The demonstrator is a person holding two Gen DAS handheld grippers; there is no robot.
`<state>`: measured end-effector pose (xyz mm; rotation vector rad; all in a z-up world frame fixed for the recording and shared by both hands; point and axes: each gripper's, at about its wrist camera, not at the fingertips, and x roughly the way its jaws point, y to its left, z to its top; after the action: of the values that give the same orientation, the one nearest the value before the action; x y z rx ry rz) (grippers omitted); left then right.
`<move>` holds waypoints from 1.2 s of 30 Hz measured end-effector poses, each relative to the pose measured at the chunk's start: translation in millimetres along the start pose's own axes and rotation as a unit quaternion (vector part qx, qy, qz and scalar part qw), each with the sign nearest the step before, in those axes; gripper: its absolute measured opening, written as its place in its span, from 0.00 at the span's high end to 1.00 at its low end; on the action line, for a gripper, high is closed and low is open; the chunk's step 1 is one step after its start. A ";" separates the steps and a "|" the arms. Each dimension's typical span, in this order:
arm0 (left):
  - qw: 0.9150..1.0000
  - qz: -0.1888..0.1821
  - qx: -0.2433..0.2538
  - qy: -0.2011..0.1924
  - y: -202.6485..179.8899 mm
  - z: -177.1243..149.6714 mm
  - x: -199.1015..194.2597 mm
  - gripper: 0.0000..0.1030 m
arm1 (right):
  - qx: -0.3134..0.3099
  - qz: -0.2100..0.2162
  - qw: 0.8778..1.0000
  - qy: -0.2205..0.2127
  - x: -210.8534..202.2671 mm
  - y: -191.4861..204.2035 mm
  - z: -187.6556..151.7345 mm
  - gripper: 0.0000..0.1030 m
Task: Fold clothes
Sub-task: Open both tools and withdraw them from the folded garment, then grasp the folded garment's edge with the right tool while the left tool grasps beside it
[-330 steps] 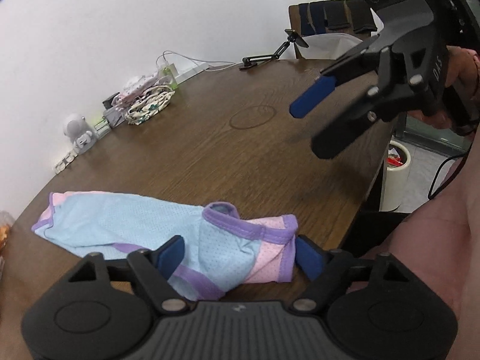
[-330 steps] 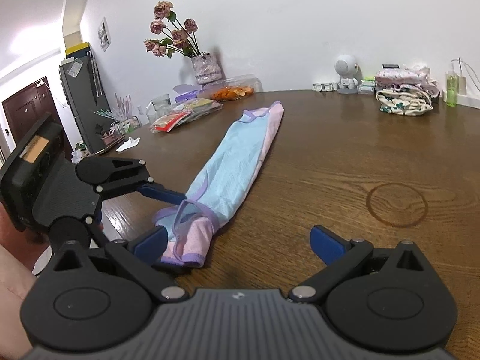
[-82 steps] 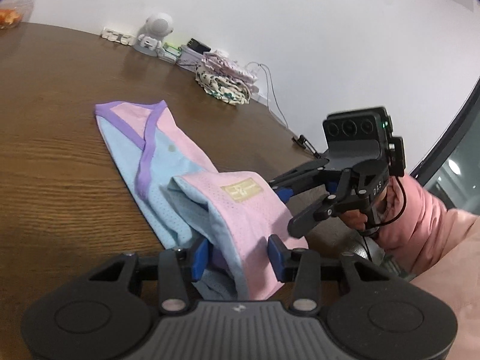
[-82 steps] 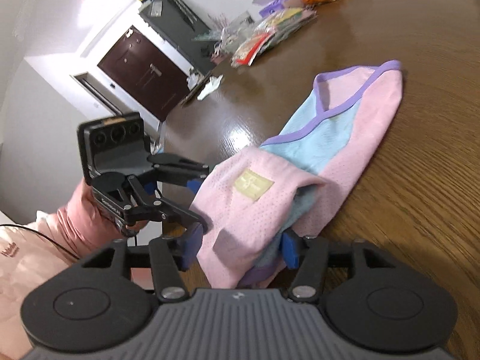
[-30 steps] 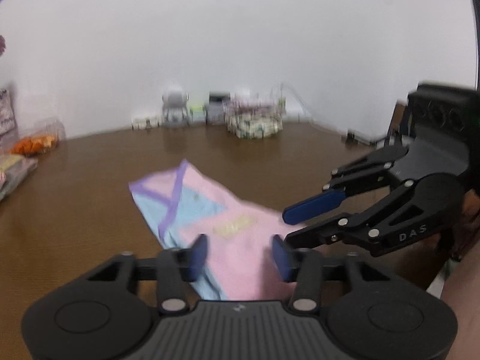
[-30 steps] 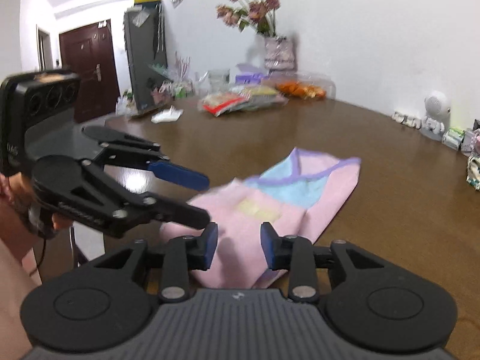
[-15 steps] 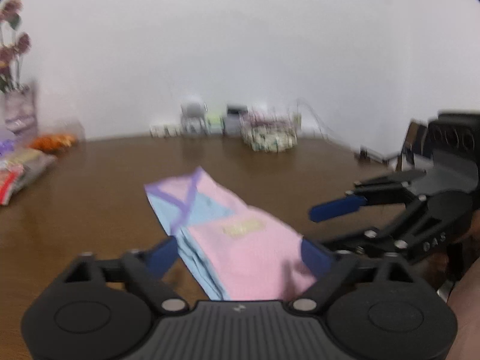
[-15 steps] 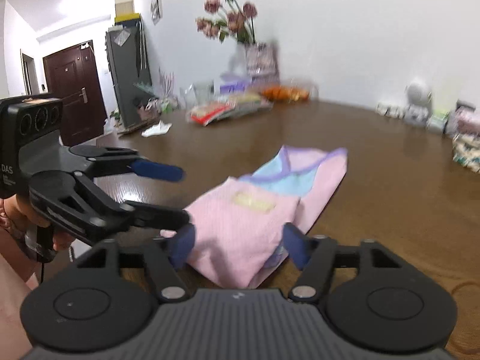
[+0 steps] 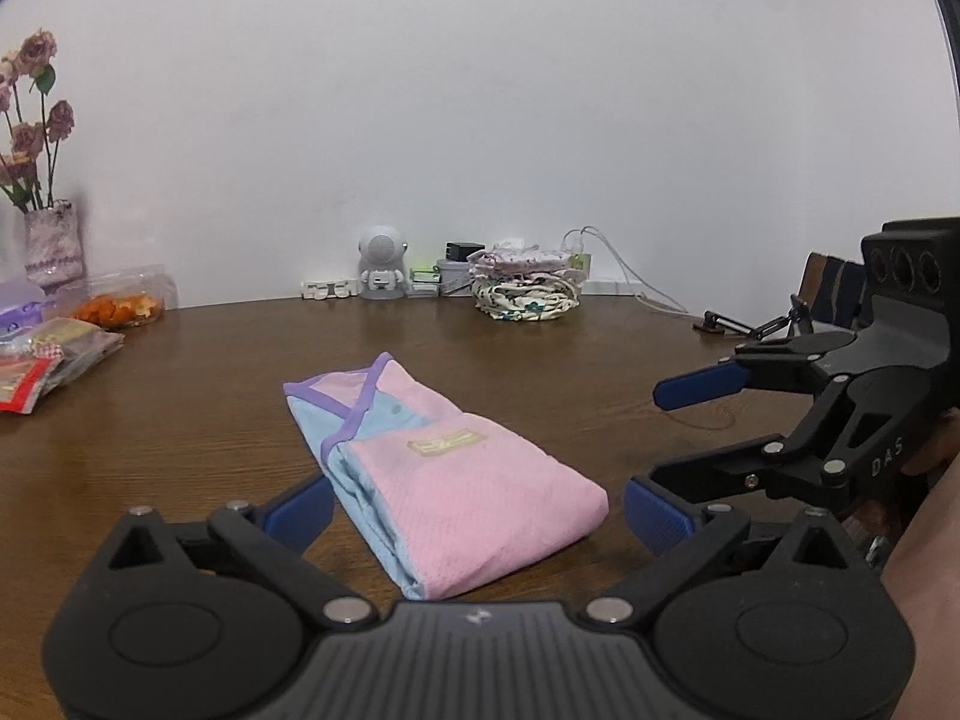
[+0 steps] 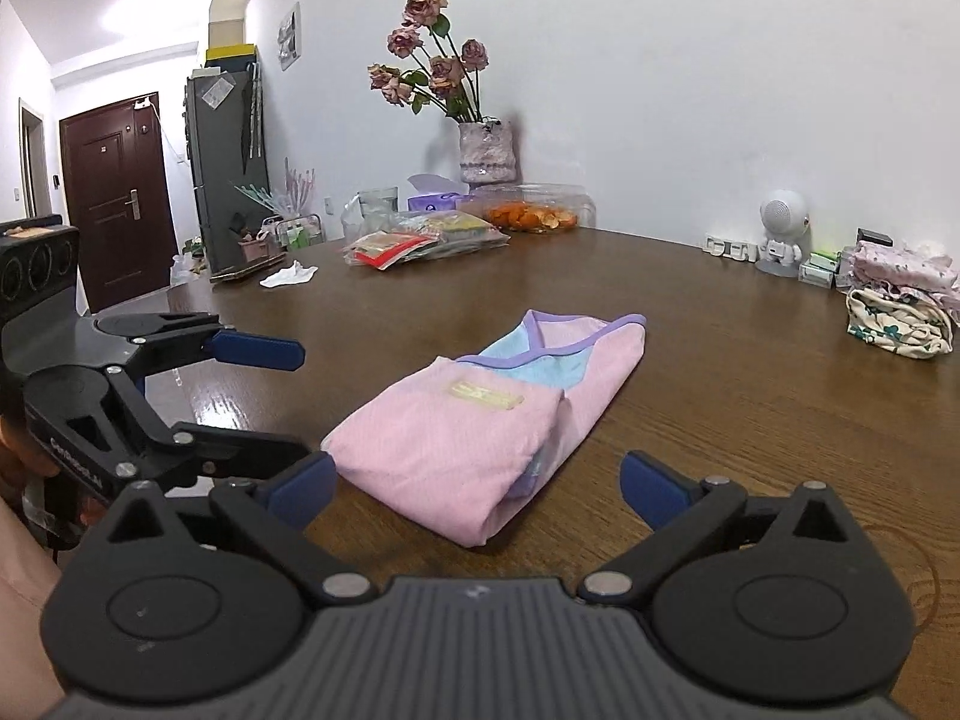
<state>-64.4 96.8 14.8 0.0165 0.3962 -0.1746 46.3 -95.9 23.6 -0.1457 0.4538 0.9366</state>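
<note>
Our left claw [image 9: 477, 507] and right claw [image 10: 474, 483] have just been opening and now gape wide, gripping nothing; the folded pink-and-blue garment [image 9: 456, 474] lies on the bench [image 9: 180, 420] just ahead.

Folded garment [image 9: 462, 492]: mostly pink mesh on top, light blue underneath, purple trim along the neckline, small yellowish label [image 9: 445, 441]. Dark brown wood-grain counter [image 9: 180, 408]. Black left gripper [image 9: 477, 507] and black right gripper [image 10: 474, 480], blue pads on the fingers [image 9: 300, 507]. Dusty pink roses [image 10: 432, 69] with green leaves in a mottled purple-white vase [image 10: 487, 153]. Cream pile of cloth with green floral print [image 10: 897, 327], pale pink patterned one [image 10: 903, 267] on top. White little robot figure [image 10: 780, 231]. Orange stuff in a clear box [image 10: 531, 215]. Plain white wall [image 9: 480, 90], dark reddish-brown door [image 10: 117, 198].
</note>
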 end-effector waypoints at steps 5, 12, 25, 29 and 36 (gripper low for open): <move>1.000 0.009 0.000 0.005 -1.1 -2.2 -3.4 0.00 | -0.004 -0.003 1.000 0.008 1.1 3.4 -2.3 0.00; 0.999 0.027 0.016 0.037 5.3 1.1 0.1 0.00 | -0.168 -0.012 0.984 0.064 24.6 21.1 5.4 0.00; 0.995 0.041 0.060 0.072 19.0 9.8 7.2 0.00 | -0.452 0.022 0.888 0.081 59.7 63.3 -6.4 0.31; 0.994 0.033 0.073 0.073 23.2 9.8 8.7 0.00 | -0.472 0.041 0.877 0.081 65.8 57.9 -3.9 0.42; 0.982 0.002 0.171 0.084 15.4 7.4 16.4 0.00 | -0.440 0.079 0.885 0.131 80.9 46.7 12.3 0.81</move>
<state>-44.0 108.9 15.0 0.3738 0.5305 -0.2362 53.7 -4.3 2.7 -1.0907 0.2568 1.2388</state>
